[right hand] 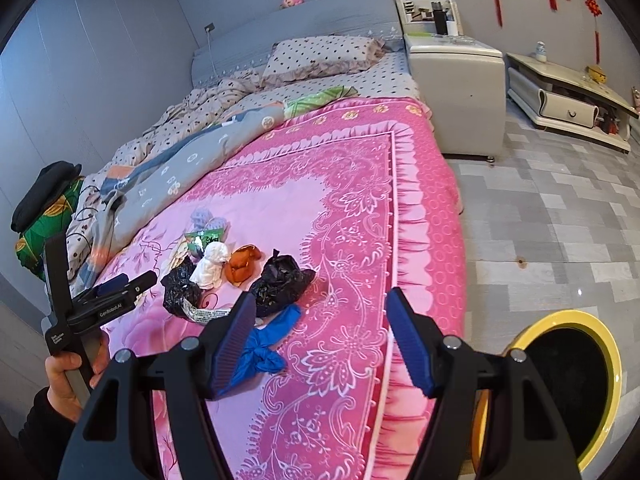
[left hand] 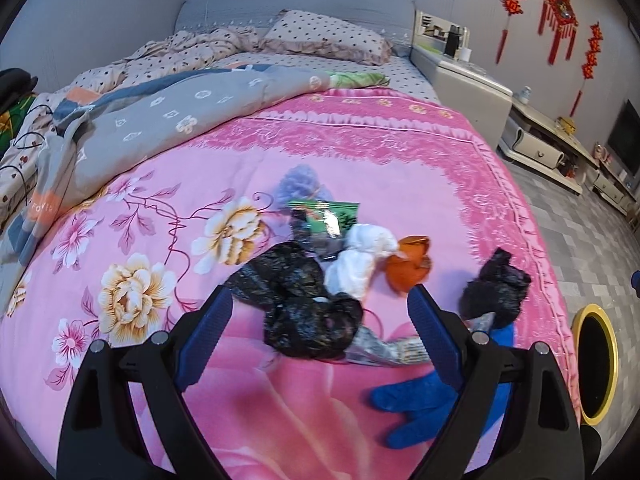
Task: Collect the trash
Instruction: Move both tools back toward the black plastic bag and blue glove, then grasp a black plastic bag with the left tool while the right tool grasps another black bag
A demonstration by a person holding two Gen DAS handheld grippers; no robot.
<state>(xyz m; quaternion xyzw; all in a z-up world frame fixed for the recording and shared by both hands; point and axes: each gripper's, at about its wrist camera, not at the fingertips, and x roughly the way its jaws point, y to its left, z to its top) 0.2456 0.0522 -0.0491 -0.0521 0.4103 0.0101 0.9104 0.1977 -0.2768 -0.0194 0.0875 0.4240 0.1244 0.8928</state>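
Trash sits in a pile on your pink blanket [right hand: 352, 184].
Two black bags [left hand: 304, 312] [left hand: 496, 292], one blue glove [right hand: 264, 344], one yellow bin [right hand: 576, 384] beside the bed; your left gripper [left hand: 320, 316] and right gripper [right hand: 320, 320] are both apart, holding nothing.

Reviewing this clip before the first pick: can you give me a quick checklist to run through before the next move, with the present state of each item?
1. Left gripper open and empty: ok, jaws stand wide, nothing between the pads.
2. Right gripper open and empty: ok.
3. Trash reachable on the pink bedspread: ok; black bag lies just ahead of the left gripper, blue glove beside the right one.
4. Bin within reach: ok, it stands on the floor by the bed's edge, mouth open.
5. Bin has room: cannot tell, inside is dark.
6. Pieces separate enough for single picks: not ok, black bag, white wad and wrapper overlap.
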